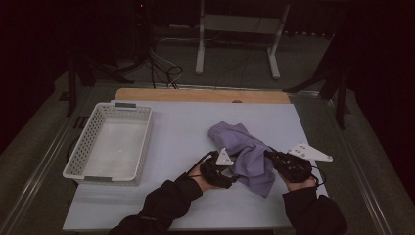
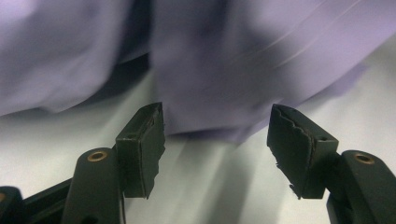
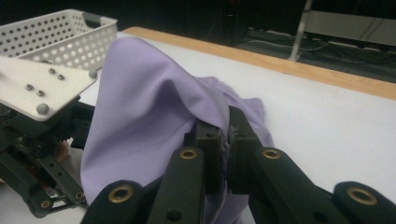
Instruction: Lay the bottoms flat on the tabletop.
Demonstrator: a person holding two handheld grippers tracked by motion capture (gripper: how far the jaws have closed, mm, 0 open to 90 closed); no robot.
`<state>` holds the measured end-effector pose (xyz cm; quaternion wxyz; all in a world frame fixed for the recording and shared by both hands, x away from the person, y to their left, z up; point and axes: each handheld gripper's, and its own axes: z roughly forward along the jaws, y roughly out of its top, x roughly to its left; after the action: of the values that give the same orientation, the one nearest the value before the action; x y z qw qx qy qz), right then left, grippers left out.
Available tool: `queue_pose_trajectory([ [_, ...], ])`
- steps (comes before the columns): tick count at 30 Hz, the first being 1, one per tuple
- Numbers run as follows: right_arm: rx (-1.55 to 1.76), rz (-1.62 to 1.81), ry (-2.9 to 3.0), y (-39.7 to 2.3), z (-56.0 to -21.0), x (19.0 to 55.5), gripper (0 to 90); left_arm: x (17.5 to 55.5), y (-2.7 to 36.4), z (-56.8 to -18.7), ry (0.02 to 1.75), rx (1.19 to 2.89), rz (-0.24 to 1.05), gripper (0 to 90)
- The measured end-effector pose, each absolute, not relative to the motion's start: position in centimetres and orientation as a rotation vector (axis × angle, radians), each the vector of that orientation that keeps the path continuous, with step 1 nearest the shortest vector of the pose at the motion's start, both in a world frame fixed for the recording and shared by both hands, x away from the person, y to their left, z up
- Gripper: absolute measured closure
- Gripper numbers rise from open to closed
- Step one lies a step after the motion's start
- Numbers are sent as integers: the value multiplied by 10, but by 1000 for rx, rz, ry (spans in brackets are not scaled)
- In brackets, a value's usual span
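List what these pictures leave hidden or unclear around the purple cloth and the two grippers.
- High view: the right gripper has its tips buried in the purple cloth; dim light blurs the folds.
- Left gripper view: the left gripper stands open, but the cloth ahead is smeared, its lower hem indistinct.
- Right gripper view: the basket is cut off by the frame's edge, its inside hidden by its wall.

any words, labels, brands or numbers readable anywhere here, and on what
None: no text can be read in any view.
The purple cloth is plain.
The white basket has holes but no label showing.
The grey plate on the left tool carries screws, no marking.
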<state>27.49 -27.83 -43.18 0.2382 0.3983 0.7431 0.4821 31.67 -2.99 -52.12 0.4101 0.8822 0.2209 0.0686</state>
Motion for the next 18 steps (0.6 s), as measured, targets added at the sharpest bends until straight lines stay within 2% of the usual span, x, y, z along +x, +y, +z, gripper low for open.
queue_pose_trajectory([
  [8,1145,1342,1980,-296,-429,277,859,327,-51,-526,503,2238,161,373],
  [11,1148,1343,1984,-295,-428,277,859,329,-61,-529,490,2248,170,401],
  [13,1143,1341,1981,-295,-429,277,859,330,-65,-531,500,2236,192,516],
  [14,1149,1345,1984,-295,-429,277,859,332,-64,-530,472,2263,219,616],
  [15,1153,1343,1987,-296,-429,277,859,333,-65,-529,481,2260,230,759],
  [16,1153,1340,1988,-296,-429,277,859,334,-63,-527,490,2246,216,846],
  [17,1154,1344,1987,-297,-430,278,859,334,-60,-524,498,2231,208,893],
  [18,1154,1344,1987,-297,-430,278,859,334,-60,-524,498,2231,208,896],
])
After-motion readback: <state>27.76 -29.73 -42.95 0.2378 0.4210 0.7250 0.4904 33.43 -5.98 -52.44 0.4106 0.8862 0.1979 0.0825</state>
